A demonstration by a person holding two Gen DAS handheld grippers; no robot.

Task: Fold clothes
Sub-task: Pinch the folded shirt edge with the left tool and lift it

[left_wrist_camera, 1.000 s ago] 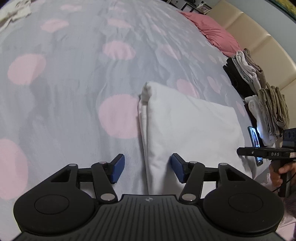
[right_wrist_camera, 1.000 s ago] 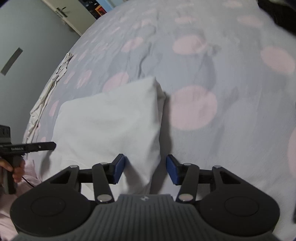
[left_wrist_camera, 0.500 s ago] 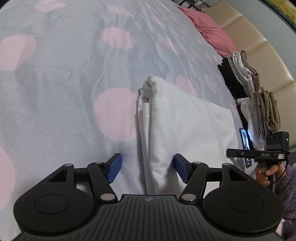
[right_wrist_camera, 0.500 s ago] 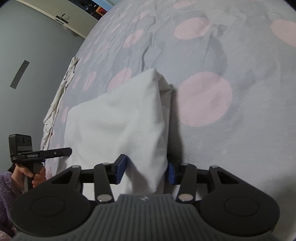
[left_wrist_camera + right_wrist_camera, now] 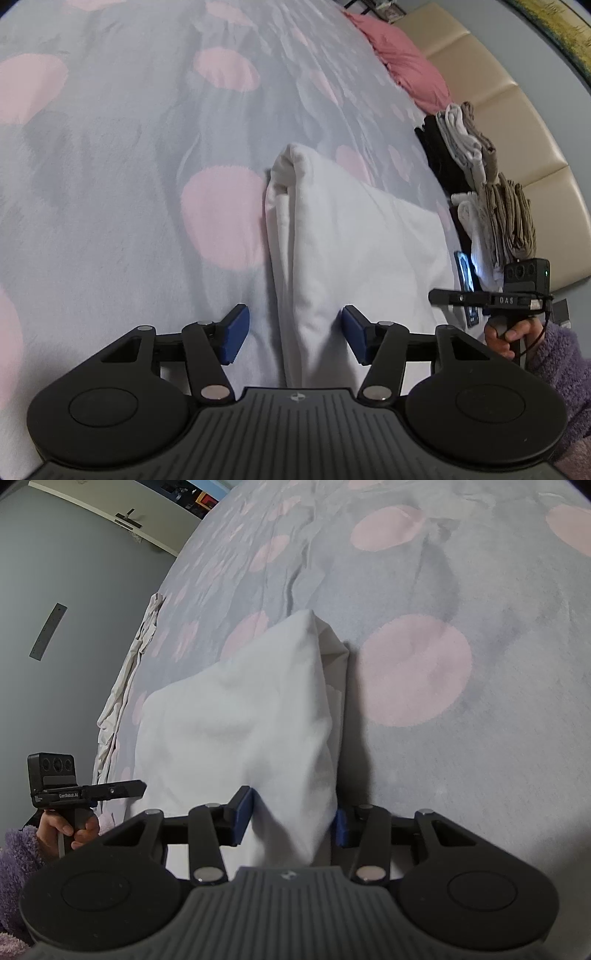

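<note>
A folded white garment (image 5: 351, 240) lies on the grey bedspread with pink dots (image 5: 110, 166). My left gripper (image 5: 293, 339) is open and straddles the garment's left edge; the right pad touches cloth and the left pad is over bare bedspread. In the right wrist view the garment (image 5: 240, 720) bulges up between the fingers of my right gripper (image 5: 291, 823). Its jaws stand wide, with cloth against both blue pads. Each gripper also shows in the other view, held by a hand in a purple sleeve: the right gripper (image 5: 480, 297) and the left gripper (image 5: 85, 794).
Stacks of folded clothes (image 5: 495, 206) stand along the beige headboard (image 5: 524, 122), with a lit phone (image 5: 465, 273) beside them. A pink pillow (image 5: 406, 62) lies further back. A rumpled cream cloth (image 5: 125, 686) runs along the bed's left edge.
Both grippers have pushed further onto the garment's near edge. The right gripper's jaws have narrowed a little and the cloth now fills the gap and rises between them.
</note>
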